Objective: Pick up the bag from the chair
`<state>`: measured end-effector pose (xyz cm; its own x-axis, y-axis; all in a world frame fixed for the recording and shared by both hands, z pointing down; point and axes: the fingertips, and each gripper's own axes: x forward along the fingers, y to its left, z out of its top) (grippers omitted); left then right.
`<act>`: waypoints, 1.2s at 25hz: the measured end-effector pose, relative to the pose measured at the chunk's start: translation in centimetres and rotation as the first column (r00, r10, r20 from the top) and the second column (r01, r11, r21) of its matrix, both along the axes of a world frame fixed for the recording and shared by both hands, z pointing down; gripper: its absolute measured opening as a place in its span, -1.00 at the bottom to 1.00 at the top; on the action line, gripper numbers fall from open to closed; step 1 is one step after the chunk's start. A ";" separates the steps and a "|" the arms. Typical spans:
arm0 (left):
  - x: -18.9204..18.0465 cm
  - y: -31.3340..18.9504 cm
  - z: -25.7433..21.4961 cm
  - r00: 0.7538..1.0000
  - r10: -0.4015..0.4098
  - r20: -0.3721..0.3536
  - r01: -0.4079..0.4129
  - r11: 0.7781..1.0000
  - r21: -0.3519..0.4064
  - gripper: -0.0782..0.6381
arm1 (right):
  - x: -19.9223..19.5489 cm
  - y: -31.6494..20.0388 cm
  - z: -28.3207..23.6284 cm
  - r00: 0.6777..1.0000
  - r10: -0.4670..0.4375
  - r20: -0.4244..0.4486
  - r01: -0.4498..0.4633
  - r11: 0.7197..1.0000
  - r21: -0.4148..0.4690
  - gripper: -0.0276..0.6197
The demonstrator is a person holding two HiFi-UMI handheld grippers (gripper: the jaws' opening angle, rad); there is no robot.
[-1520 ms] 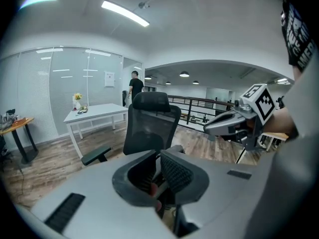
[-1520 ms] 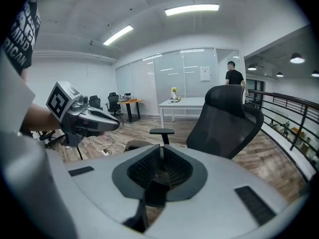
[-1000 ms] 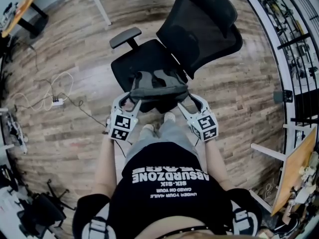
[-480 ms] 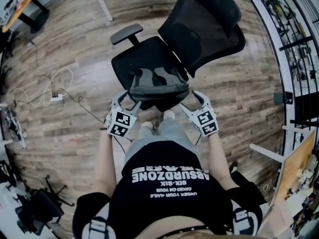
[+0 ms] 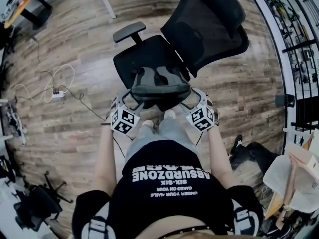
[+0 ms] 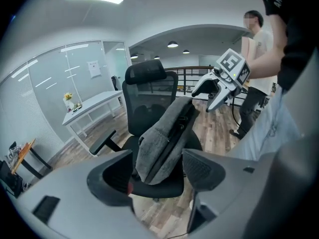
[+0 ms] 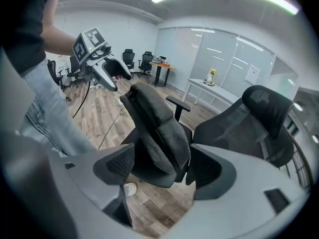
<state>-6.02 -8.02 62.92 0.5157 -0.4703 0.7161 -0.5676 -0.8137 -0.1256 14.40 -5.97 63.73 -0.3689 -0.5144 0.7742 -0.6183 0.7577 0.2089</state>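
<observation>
Standing at the front of a black office chair (image 5: 149,59), toes of light shoes (image 5: 169,115) just short of its seat. Clamps the left hand-held gripper (image 6: 158,169) on one end of the grey bag (image 5: 159,83), jaws set wide, a ribbed pad against each face of the soft fabric. Clamps the right hand-held gripper (image 7: 158,166) on the opposite end likewise, jaws well apart, the padded end filling the gap between them. Holds the bag on its long edge, a dark strip running along it, stretched crosswise between the two grippers over the front edge of the seat; cannot tell whether touching the cushion or just clear of it. Behind the bag, the mesh backrest (image 5: 207,26), tilted away, and one armrest (image 5: 128,32) jutting to the left. Underfoot, wood-plank floor (image 5: 75,49), with a white power strip (image 5: 56,94) and looping cable well off to the left. In the left gripper view, beyond the far gripper, another person (image 6: 256,59) in a white top by a railing.
</observation>
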 end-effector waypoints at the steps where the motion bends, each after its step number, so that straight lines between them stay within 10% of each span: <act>1: 0.0 0.0 0.3 1.000 0.014 0.018 -0.014 1.000 0.003 0.06 | 0.0 -0.1 0.3 1.000 -0.010 -0.016 0.010 1.000 0.001 0.15; 10: -0.5 -0.4 2.9 0.980 0.104 0.171 -0.114 0.992 0.046 0.06 | 0.8 -1.2 2.3 0.993 -0.052 -0.110 0.051 0.999 -0.013 0.15; 30: 0.3 -1.9 4.5 0.987 0.096 0.132 -0.096 0.995 -0.006 0.06 | 0.4 -3.5 4.1 0.987 -0.091 -0.130 0.090 0.996 -0.016 0.15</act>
<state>-5.74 -9.87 67.42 0.4593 -0.4232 0.7810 -0.4651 -0.8636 -0.1945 14.79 -9.51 67.83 -0.3093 -0.4754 0.8236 -0.5148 0.8119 0.2753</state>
